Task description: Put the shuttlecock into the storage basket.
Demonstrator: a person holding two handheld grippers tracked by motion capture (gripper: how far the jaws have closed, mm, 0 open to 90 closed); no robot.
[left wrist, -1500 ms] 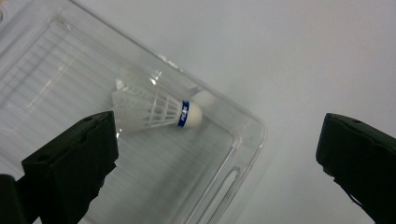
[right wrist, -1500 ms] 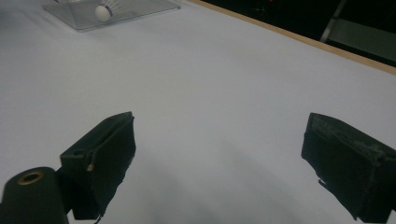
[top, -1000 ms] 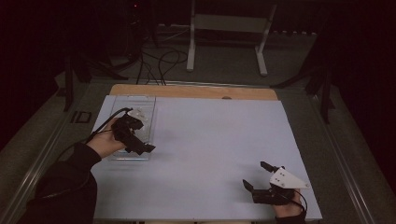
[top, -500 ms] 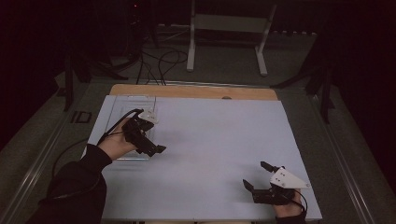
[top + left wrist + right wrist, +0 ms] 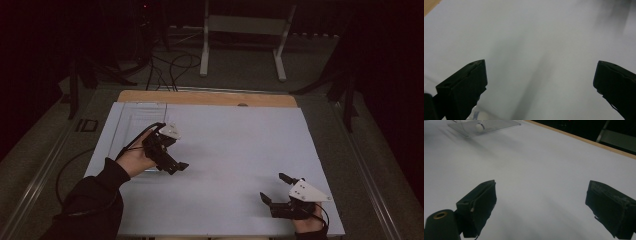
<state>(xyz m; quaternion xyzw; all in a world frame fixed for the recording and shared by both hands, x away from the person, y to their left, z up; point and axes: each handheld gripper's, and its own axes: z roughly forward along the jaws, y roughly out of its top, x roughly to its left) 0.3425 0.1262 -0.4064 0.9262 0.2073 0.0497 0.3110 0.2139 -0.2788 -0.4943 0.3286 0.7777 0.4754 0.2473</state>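
Left hand-held gripper (image 5: pixel 172 166): you hold it over the left half of the counter, just past the right edge of the clear tray; its jaws are spread wide with nothing between them, and its own view shows only bare white surface and shadow in the gap.
Left hand (image 5: pixel 134 159): it wraps the grip from the lower left, your dark sleeve (image 5: pixel 90 205) running off to the bottom edge of the high view.
Right hand-held gripper (image 5: pixel 276 188): it sits low near the front right corner of the counter; its jaws are also spread apart and hold nothing, and in its own view they point across the sheet towards the tray.
Clear tray (image 5: pixel 496 125): a flat, see-through plastic piece lying on the far left part of the counter; in the high view (image 5: pixel 131 112) your left hand covers its near end, so you cannot tell whether the gripper touches it.
White ball (image 5: pixel 479 127): a small round white thing resting on the tray, seen from the right gripper view; well apart from both grippers' jaws.
Counter (image 5: pixel 235 145): covered by a pale white sheet, with a strip of bare wood (image 5: pixel 210 98) along the far edge.
Beyond the counter: a white metal stand (image 5: pixel 244 30) and loose cables (image 5: pixel 172 65) on the dark floor.
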